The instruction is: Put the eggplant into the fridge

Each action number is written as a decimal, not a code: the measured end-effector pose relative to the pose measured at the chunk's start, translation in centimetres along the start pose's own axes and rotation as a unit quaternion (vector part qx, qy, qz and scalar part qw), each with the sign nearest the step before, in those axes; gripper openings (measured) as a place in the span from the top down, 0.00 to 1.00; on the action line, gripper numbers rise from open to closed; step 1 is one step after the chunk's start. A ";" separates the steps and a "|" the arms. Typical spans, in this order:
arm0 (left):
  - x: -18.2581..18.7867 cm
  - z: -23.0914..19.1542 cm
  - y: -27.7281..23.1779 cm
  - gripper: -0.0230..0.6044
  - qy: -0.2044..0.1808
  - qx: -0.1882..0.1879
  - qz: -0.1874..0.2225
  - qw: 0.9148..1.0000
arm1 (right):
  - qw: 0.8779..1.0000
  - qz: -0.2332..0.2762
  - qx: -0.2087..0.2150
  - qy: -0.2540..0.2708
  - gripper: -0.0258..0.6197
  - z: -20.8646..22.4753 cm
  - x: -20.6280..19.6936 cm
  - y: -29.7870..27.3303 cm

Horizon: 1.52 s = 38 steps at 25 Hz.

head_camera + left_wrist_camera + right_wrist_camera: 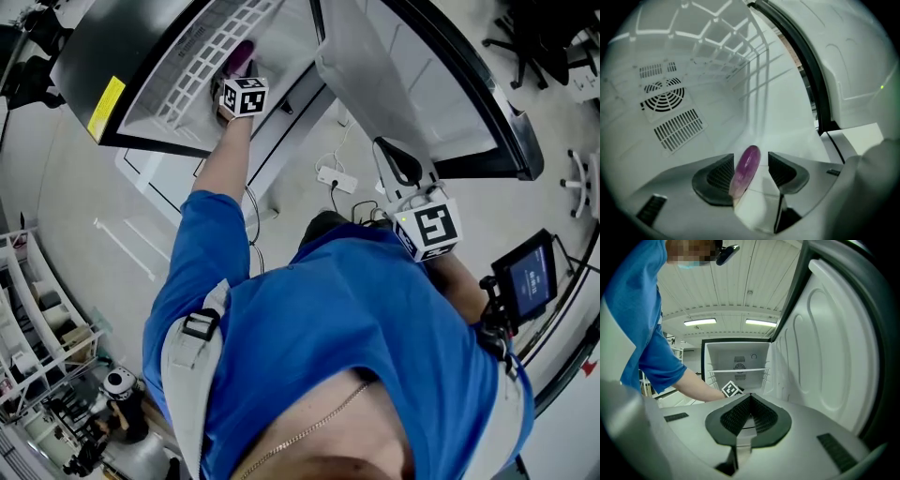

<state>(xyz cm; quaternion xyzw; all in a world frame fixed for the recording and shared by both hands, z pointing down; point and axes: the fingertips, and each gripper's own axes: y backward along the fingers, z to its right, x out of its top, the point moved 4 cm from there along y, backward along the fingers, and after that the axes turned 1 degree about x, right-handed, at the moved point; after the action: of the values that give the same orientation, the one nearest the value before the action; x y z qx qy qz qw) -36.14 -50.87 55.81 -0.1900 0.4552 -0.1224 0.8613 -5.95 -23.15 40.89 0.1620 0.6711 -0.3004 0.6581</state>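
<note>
Left gripper [750, 157] reaches inside the fridge [778, 108], jaws apart around the eggplant [744, 171] (drop-off, I'd guess). Right gripper [749, 398] waits nearer, closed and empty.

Eggplant [743, 174] sits between left gripper [750, 162] jaws, inside fridge [778, 108], below shelf [723, 41]

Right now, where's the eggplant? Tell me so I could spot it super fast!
Look into the open white fridge, under its wire shelf. The left gripper reaches in there, and the eggplant sits between its jaws. It's the only purple thing, smooth and shiny, with everything around it white or grey.
</note>
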 end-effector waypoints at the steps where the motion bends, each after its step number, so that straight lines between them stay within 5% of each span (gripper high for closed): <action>1: 0.3 0.2 0.8 0.59 0.007 0.000 0.010 1.000 | 1.000 0.002 0.005 0.000 0.96 -0.1 0.0 0.0; 17: 4.6 1.6 16.6 0.65 0.125 0.010 0.124 0.984 | 0.995 0.038 0.087 0.001 0.96 -1.4 0.0 2.9; 29: 8.4 6.1 27.0 0.94 0.214 -0.001 0.200 0.956 | 0.992 0.060 0.114 0.009 0.96 -0.2 0.6 6.5; 38: 8.7 11.5 33.8 0.95 0.288 -0.023 0.222 0.931 | 0.989 0.063 0.134 0.022 0.96 1.3 0.1 10.1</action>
<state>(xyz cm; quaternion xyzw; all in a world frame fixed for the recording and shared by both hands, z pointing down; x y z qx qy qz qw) -20.41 -21.38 40.47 -0.0602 0.7173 0.0332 0.6934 1.27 -16.23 38.92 0.2977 0.6276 -0.3419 0.6329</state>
